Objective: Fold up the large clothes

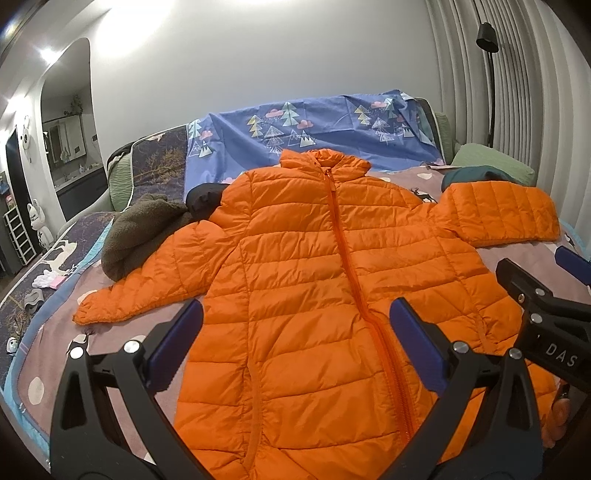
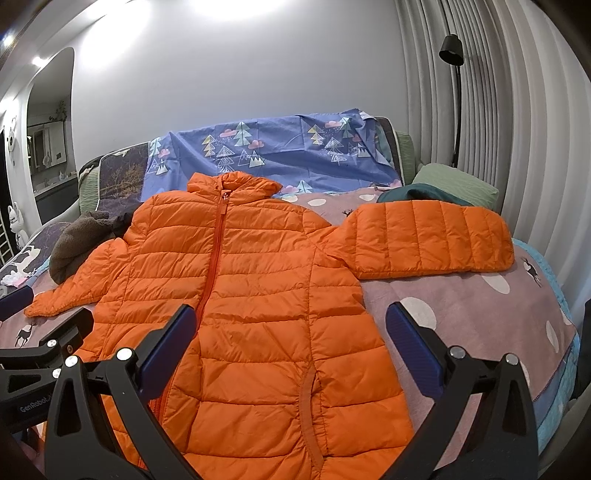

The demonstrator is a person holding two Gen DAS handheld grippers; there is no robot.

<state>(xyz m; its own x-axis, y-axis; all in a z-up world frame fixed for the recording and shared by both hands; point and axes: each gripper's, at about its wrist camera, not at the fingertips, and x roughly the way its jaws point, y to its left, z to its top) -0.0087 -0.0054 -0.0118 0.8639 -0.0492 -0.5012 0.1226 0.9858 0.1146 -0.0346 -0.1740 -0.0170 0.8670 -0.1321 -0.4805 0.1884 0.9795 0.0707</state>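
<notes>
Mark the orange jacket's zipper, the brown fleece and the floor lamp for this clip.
zipper (image 1: 338, 225): left wrist view, mid-chest stretch of the closed front.
brown fleece (image 1: 136, 236): left wrist view, middle of the crumpled heap beside the sleeve.
floor lamp (image 2: 451, 50): right wrist view, black shade.

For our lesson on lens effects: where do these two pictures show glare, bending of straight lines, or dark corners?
Left wrist view: glare whitens the wall at the top, the curtain folds bow outward, corners go black. Right wrist view: the same glare and bowed curtain; the orange jacket stays sharp and evenly lit.
</notes>
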